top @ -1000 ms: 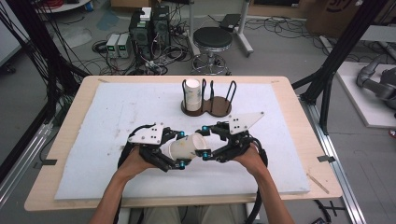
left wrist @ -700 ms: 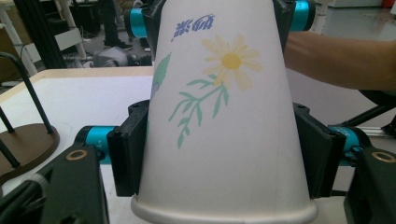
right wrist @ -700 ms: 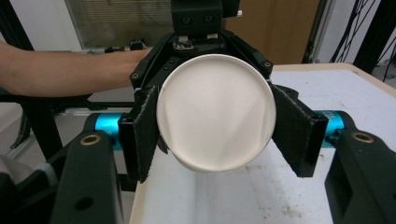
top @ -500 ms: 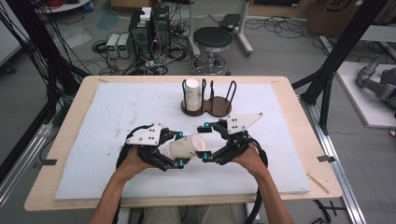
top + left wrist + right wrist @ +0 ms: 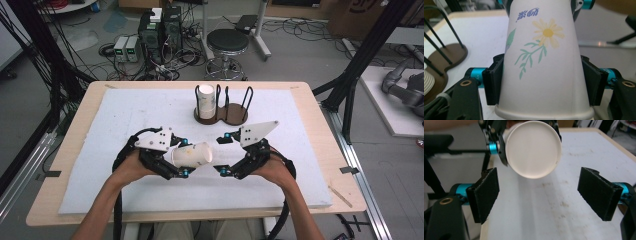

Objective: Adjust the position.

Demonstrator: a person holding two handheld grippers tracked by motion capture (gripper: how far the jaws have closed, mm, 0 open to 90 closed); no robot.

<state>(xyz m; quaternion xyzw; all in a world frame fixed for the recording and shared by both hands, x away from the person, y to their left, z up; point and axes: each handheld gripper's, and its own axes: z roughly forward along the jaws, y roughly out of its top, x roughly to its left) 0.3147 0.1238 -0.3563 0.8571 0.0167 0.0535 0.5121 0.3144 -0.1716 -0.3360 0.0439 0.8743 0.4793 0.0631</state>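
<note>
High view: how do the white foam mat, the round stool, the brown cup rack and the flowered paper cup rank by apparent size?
1. white foam mat
2. brown cup rack and round stool: look alike, and the stool stands farther off
3. flowered paper cup

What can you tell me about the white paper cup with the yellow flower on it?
The white paper cup with a yellow daisy looks like thin paper, tapered, with a rolled rim at its wide end. Green stems, leaves and small blue writing are printed beside the flower. It lies sideways above the white padded table cover, its flat round bottom facing the right gripper, whose jaws stand open and apart from it. The left gripper clamps it, one black pad pressing each side near the rim.
</note>
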